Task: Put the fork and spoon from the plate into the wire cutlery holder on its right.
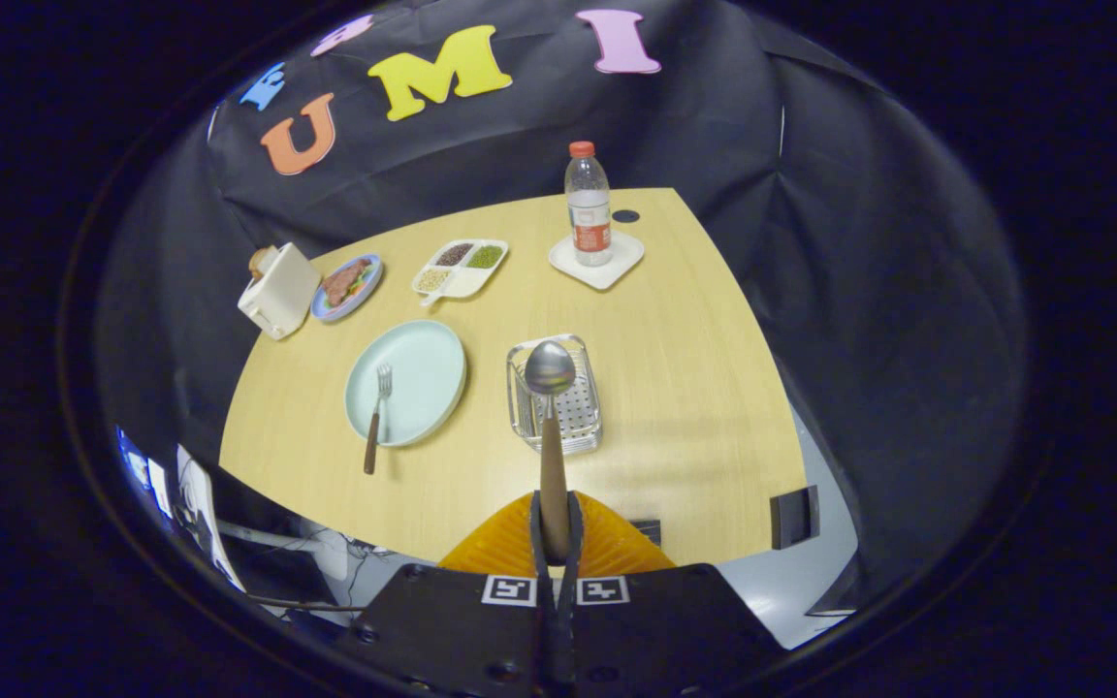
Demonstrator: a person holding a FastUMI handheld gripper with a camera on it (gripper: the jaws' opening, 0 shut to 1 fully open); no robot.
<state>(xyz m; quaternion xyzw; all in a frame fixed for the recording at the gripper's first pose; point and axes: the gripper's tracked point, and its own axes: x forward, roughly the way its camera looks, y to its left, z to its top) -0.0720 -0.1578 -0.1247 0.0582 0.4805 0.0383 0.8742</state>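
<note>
pale wooden table (694,388), black cloth wall (714,126)

Your light wooden table (675,407) carries a pale green round plate (423,373), wire cutlery holder (573,417), white toaster (277,291), divided snack tray (460,269) and square white coaster (597,262).

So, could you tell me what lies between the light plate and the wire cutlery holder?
Bare tabletop in the gripper view: nothing between plate and holder.

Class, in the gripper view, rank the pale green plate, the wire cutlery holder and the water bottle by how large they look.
1. Pale green plate
2. Wire cutlery holder
3. Water bottle, though it stands farther off, so this is unsure.
</note>
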